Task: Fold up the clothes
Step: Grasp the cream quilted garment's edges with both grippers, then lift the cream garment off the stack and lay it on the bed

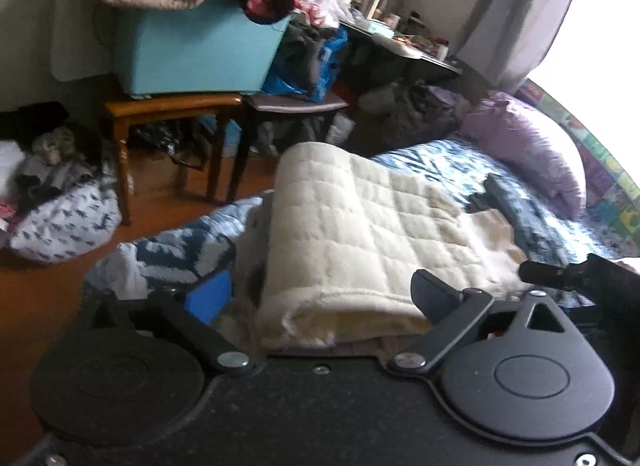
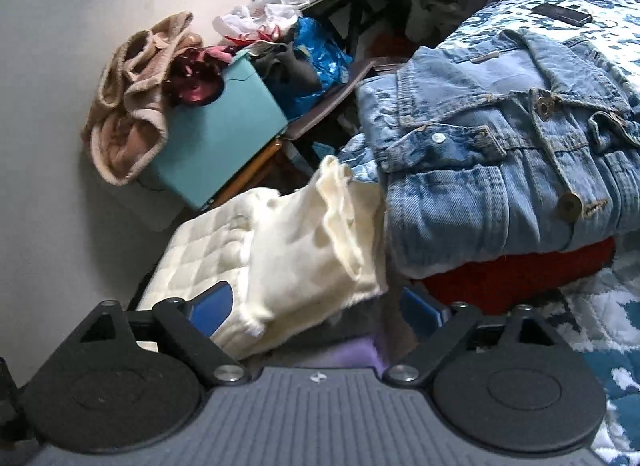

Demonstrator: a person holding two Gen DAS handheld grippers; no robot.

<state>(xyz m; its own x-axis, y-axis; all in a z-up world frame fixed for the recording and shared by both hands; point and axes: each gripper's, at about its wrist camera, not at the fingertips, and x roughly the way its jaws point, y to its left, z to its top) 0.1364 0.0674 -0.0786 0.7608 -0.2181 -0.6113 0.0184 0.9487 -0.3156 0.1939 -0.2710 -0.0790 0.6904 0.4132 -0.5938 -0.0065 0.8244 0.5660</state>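
A cream quilted fleece garment (image 1: 360, 225) lies folded on the blue patterned bed cover (image 1: 440, 161). My left gripper (image 1: 320, 294) is open, and the garment's thick folded edge sits between its fingers, against the right finger (image 1: 436, 290). In the right wrist view the same cream garment (image 2: 304, 242) bunches up between the spread blue pads of my right gripper (image 2: 316, 310), which is open, with the cloth lying against the left pad (image 2: 212, 306). Grey and purple cloth shows underneath. A folded denim jacket (image 2: 500, 153) rests on a red garment (image 2: 520, 278) just to the right.
A lilac pillow (image 1: 532, 145) lies at the head of the bed, and a black phone-like object (image 2: 560, 13) lies on the cover. Beside the bed stand a wooden stool (image 1: 168, 117) with a teal box (image 1: 192, 53), a dark side table, bags and a cluttered desk (image 1: 400, 45). Clothes lie on the floor (image 1: 60, 205).
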